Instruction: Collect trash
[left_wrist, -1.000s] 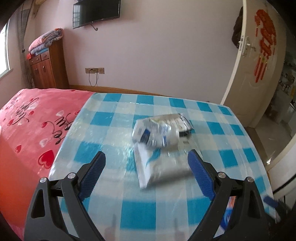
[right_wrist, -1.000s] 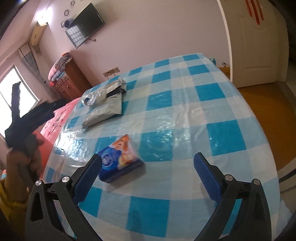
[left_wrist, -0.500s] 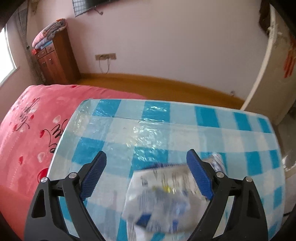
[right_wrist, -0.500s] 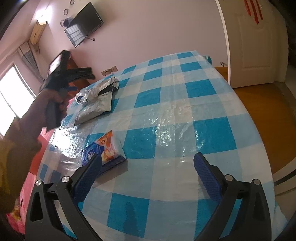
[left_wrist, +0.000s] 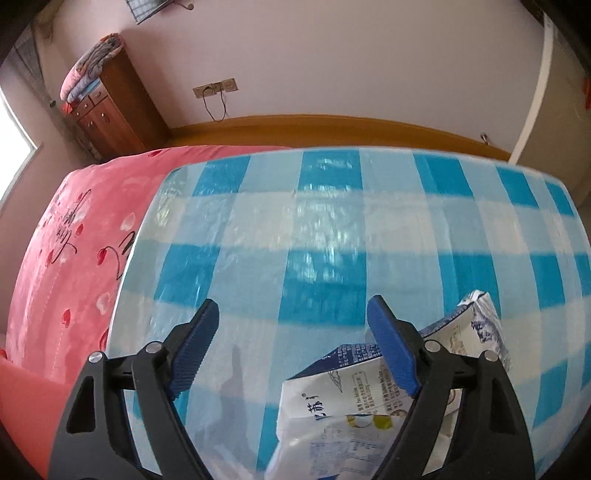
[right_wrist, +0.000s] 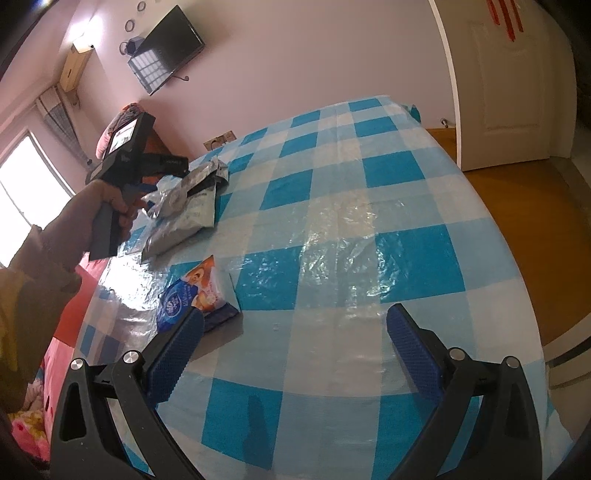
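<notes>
Trash lies on a blue-and-white checked table. A pile of silvery white wrappers sits at its far left; the same white and blue wrappers show low in the left wrist view. My left gripper is open and empty, directly above the pile, its right finger over a wrapper. In the right wrist view the left gripper hovers over the pile. A blue snack packet lies near my right gripper, which is open and empty, its left finger just beside the packet.
A pink bedspread borders the table on the left. A wooden cabinet stands by the far wall. A white door and bare wooden floor lie to the right of the table.
My left gripper has moved forward over the wrapper pile, which slid from the middle to the bottom of its view. My right gripper has come slightly nearer the blue packet.
</notes>
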